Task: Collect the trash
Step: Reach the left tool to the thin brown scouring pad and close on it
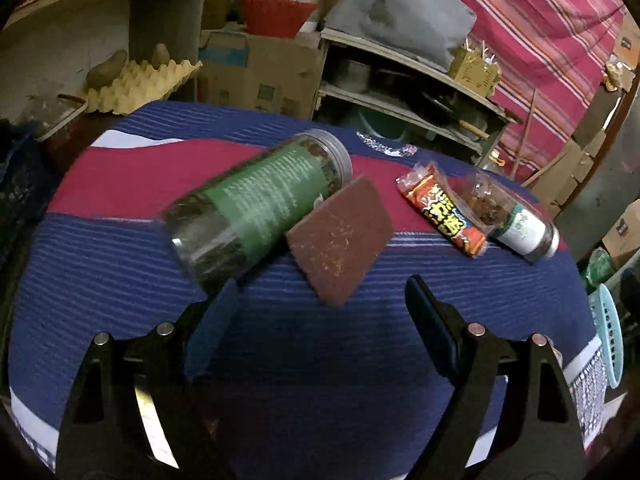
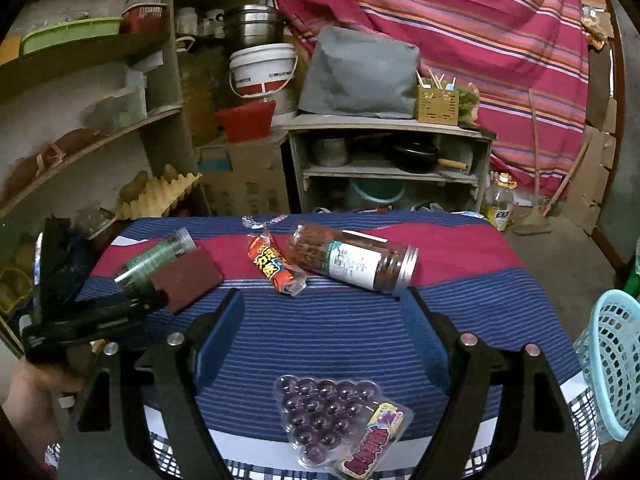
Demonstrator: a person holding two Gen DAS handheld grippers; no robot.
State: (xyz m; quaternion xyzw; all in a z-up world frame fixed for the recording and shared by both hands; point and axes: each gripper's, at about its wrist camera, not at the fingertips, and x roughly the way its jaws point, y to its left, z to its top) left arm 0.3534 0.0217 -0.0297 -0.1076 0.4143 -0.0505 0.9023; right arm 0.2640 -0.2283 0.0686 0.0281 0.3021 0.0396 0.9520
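Each camera looks forward and downward along its own gripper's fingers over the striped tablecloth [image 1: 120, 248]. The left wrist view sits close to the green-labelled jar [image 1: 256, 204]; the right wrist view stands farther back. Both share the jar, the orange snack wrapper [image 2: 274, 266] and the shelves behind.

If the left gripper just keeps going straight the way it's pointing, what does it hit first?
Most likely the brown scouring pad, which lies ahead between the open left gripper fingers; depth is hard to judge, so it could touch the striped cloth first.

Background: white bucket [image 2: 263, 70] above red tub [image 2: 248, 120]; grey bag [image 2: 360, 74] on shelf unit [image 2: 390, 126]; egg tray [image 2: 160, 196] at left; striped curtain [image 2: 480, 20] behind.
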